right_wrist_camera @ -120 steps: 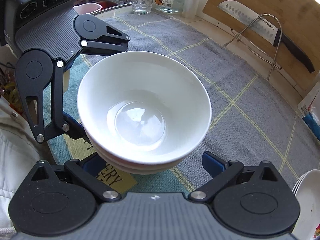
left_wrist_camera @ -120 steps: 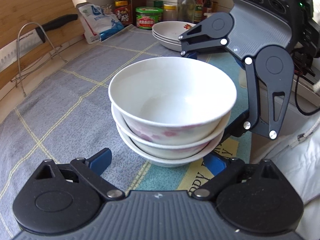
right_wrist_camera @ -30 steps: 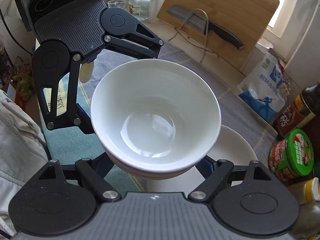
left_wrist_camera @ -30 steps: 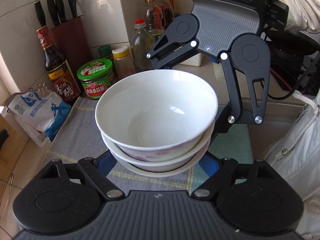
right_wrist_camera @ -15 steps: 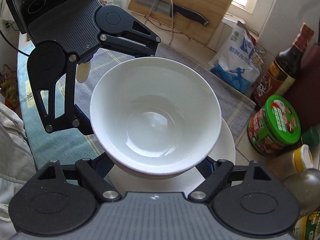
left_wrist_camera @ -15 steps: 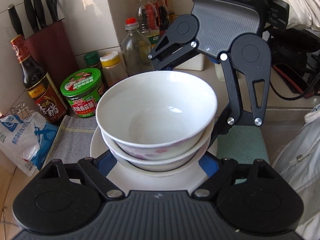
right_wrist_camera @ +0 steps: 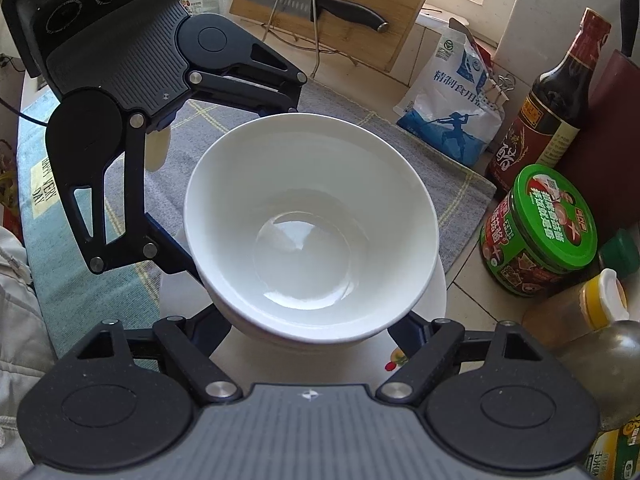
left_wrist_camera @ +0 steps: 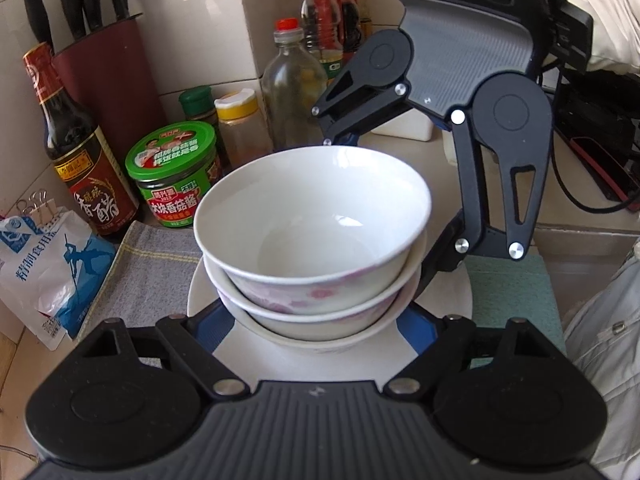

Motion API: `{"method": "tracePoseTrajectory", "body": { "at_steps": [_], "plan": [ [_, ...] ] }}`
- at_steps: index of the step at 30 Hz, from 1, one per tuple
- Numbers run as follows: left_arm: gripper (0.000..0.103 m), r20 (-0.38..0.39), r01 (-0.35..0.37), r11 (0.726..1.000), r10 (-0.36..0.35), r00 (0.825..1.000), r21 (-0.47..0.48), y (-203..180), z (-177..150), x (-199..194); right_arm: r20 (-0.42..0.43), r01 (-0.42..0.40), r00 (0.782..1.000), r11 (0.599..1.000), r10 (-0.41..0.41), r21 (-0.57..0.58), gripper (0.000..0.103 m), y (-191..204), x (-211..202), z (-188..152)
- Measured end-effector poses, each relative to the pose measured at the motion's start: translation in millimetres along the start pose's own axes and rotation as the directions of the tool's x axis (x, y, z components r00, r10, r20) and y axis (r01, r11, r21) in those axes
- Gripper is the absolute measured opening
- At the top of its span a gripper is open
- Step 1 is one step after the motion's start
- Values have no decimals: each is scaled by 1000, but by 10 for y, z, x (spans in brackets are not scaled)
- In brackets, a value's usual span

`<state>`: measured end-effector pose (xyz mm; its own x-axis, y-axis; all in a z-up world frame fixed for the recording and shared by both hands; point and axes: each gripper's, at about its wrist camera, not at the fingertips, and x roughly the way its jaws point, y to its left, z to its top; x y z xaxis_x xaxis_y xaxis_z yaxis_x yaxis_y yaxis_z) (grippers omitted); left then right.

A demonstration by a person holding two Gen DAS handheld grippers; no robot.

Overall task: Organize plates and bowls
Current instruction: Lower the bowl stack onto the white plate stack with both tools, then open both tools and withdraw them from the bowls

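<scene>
A stack of three white bowls with pink flower prints is held between both grippers, also in the right wrist view. My left gripper is shut on the stack from one side. My right gripper is shut on it from the opposite side. The stack is over a pile of white plates, whose rim shows in the right wrist view. I cannot tell whether the bottom bowl touches the plates. The fingertips are hidden under the bowls.
A green-lidded jar, a dark vinegar bottle, spice jars, a clear bottle and a knife block stand close behind the plates. A salt bag and a knife on a wooden board lie beyond.
Both grippers have carried the bowl stack from the grey cloth across the counter to above the plate pile by the jars, and lowered it towards the plates.
</scene>
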<state>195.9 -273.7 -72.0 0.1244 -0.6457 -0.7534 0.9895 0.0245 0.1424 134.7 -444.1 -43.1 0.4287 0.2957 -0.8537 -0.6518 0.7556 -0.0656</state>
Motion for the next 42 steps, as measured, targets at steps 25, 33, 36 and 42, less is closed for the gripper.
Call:
{"method": "tracePoseTrajectory", "body": {
  "at_steps": [25,33,36,42],
  "plan": [
    [88,42,-16,999,18,999,-45,7,-83,-24,-10,48,999,999,-48,19,92,30,15,13],
    [100,162,-128,990,137,977,-67,-117,-272,-427,12,130,991,980,-134,153,102,202,-141,-1],
    [101,206,-177,981,191,960,-86,-235,-368,-637,4,176,983,957,-182,229,102,348,-215,12],
    [102,354,-254,945,313,881,-205,-525,-529,-1160,-54,366,925,848,-375,383,103,739,-366,155]
  ]
}}
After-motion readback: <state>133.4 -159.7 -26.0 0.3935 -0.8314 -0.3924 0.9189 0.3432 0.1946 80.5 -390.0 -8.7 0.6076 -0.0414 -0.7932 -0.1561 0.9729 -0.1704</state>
